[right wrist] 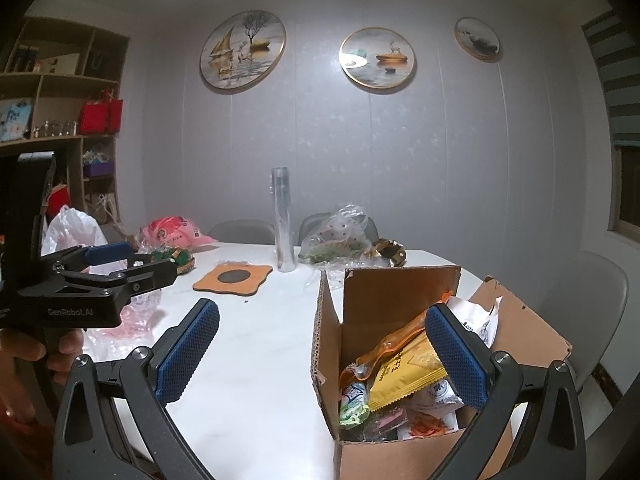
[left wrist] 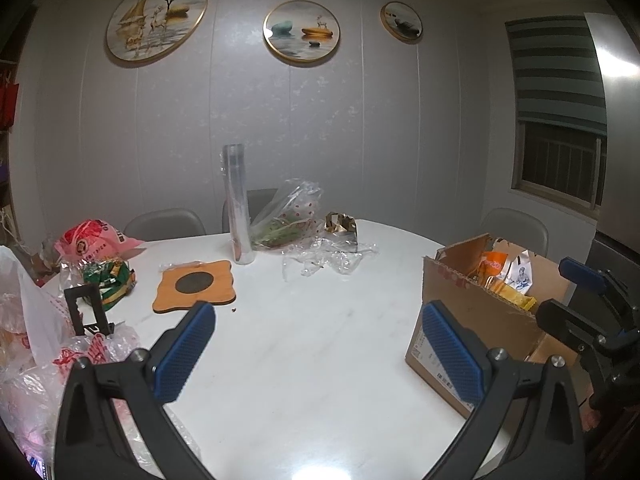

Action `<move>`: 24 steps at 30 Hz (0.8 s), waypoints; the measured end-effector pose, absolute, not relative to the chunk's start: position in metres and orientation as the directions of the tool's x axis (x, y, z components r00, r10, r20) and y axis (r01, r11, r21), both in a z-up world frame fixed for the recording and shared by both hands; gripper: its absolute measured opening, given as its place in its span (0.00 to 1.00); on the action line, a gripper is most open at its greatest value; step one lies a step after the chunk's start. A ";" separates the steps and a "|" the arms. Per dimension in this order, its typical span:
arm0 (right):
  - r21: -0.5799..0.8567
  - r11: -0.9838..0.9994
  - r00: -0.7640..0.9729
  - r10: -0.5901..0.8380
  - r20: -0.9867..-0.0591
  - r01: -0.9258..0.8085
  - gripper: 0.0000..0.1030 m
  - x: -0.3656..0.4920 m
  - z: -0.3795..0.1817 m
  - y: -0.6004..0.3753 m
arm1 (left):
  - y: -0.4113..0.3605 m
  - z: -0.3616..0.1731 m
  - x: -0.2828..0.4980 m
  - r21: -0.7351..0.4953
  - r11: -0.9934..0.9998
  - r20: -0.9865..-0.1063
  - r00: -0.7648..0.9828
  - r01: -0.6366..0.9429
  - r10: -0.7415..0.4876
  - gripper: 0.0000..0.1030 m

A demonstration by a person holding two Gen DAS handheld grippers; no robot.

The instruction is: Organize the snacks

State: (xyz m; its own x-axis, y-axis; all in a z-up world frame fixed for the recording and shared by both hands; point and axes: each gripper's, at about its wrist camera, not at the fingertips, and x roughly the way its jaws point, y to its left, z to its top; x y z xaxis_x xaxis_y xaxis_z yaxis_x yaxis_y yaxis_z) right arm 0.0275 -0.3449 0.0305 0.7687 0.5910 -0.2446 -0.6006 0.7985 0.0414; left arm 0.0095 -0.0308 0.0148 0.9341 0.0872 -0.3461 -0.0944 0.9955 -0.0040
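An open cardboard box (right wrist: 384, 292) stands on the right side of the white table (left wrist: 304, 312); it holds a yellow packet (right wrist: 404, 376), an orange packet (right wrist: 392, 344), a green packet (right wrist: 354, 408) and other snacks. My right gripper (right wrist: 322, 354) is open and empty, its right finger over the box. My left gripper (left wrist: 320, 352) is also open and empty above bare tabletop, with the box (left wrist: 472, 296) beside its right finger. A green snack bag (left wrist: 108, 280) and a pink bag (left wrist: 92, 240) lie at the table's left.
A wooden coaster (left wrist: 194, 286), a tall clear cylinder (left wrist: 239, 204), a clear bag of greens (left wrist: 288, 220), a gold wrapper (left wrist: 340, 226) and crumpled plastic (left wrist: 328, 256) sit toward the back. White plastic bags (left wrist: 24, 320) crowd the left edge. Grey chairs ring the table.
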 end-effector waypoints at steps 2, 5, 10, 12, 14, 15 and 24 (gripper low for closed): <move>0.042 0.799 0.769 0.591 -0.245 -0.600 1.00 0.028 0.030 -0.345 | -0.031 0.015 0.010 -0.005 0.996 -0.346 0.934 -0.093 0.085 0.99; 0.042 0.798 0.768 0.592 -0.244 -0.602 1.00 0.028 0.030 -0.345 | -0.031 0.014 0.009 -0.003 0.995 -0.345 0.934 -0.095 0.088 0.99; 0.038 0.799 0.769 0.590 -0.246 -0.601 1.00 0.028 0.030 -0.345 | -0.029 0.013 0.009 -0.005 0.995 -0.345 0.934 -0.099 0.091 0.99; 0.035 0.801 0.771 0.587 -0.247 -0.598 1.00 0.028 0.031 -0.345 | -0.028 0.013 0.009 -0.007 0.995 -0.345 0.934 -0.099 0.091 0.99; 0.038 0.799 0.770 0.590 -0.245 -0.600 1.00 0.028 0.031 -0.345 | -0.028 0.013 0.009 -0.008 0.995 -0.344 0.934 -0.102 0.093 0.99; 0.039 0.800 0.770 0.589 -0.245 -0.599 1.00 0.028 0.031 -0.345 | -0.028 0.013 0.009 -0.008 0.995 -0.343 0.935 -0.102 0.093 0.99; 0.041 0.800 0.770 0.589 -0.244 -0.599 1.00 0.027 0.033 -0.344 | -0.028 0.013 0.008 -0.004 0.995 -0.340 0.936 -0.098 0.091 0.99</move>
State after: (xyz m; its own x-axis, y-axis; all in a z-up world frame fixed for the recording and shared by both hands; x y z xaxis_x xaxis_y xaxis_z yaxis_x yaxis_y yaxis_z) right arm 0.0265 -0.3438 0.0326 0.7704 0.5889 -0.2443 -0.5986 0.8000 0.0408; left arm 0.0085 -0.0280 0.0133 0.9358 0.0913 -0.3404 -0.0984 0.9951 -0.0036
